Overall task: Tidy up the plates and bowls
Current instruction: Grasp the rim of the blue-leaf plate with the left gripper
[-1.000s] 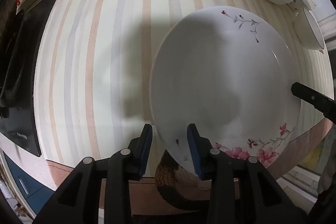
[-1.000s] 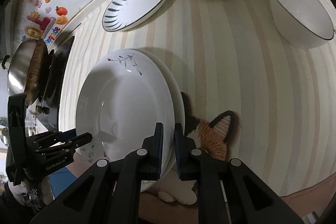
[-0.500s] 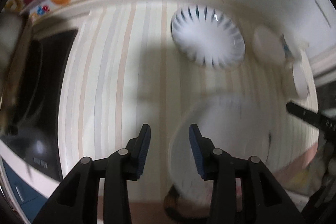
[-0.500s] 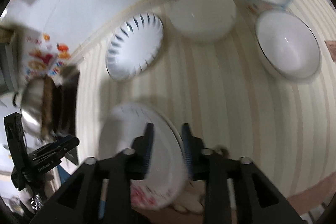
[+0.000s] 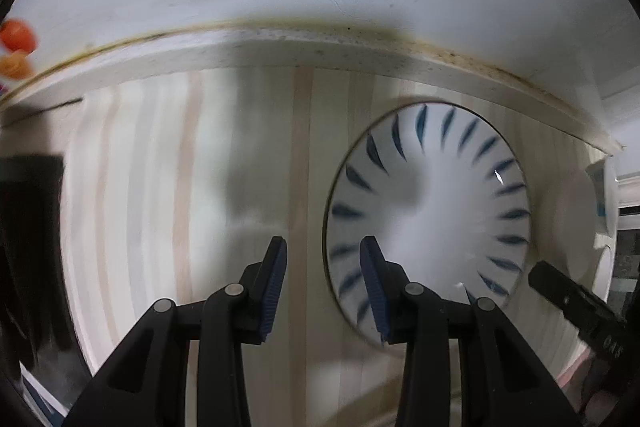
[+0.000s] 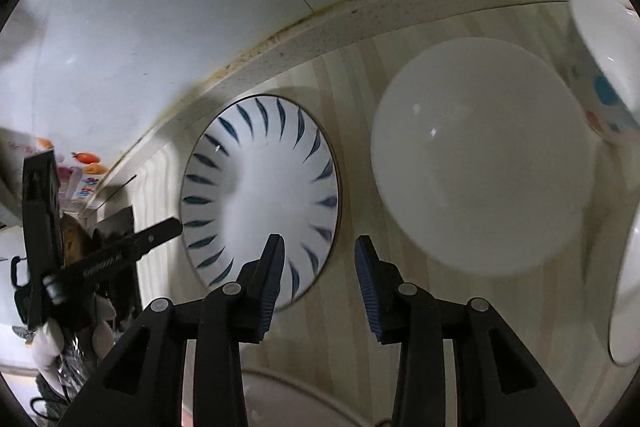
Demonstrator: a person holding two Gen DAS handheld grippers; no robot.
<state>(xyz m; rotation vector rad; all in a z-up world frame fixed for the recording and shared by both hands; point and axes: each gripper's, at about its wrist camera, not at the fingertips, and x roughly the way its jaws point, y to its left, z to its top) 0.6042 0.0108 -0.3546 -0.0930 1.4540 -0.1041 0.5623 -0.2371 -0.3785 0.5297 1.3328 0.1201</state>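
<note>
A white plate with blue leaf strokes [image 5: 428,211] lies on the striped counter near the wall; it also shows in the right wrist view [image 6: 260,199]. My left gripper [image 5: 322,287] is open and empty, its jaws straddling the plate's left rim. My right gripper [image 6: 318,281] is open and empty, straddling the plate's near right rim. A plain white bowl [image 6: 480,155] sits right of the plate. A dotted bowl [image 6: 604,67] and another white bowl [image 6: 628,299] are at the far right. The floral plate's rim [image 6: 296,399] shows below my right gripper.
The white wall and counter backsplash [image 5: 280,47] run just behind the plate. A black cooktop [image 5: 28,247] lies at the left. The left gripper shows in the right wrist view [image 6: 120,251], and a right finger shows in the left wrist view [image 5: 576,303].
Both grippers let go of the floral plate and moved forward to the blue-striped plate. My right gripper opened from shut. The views are blurred from the motion.
</note>
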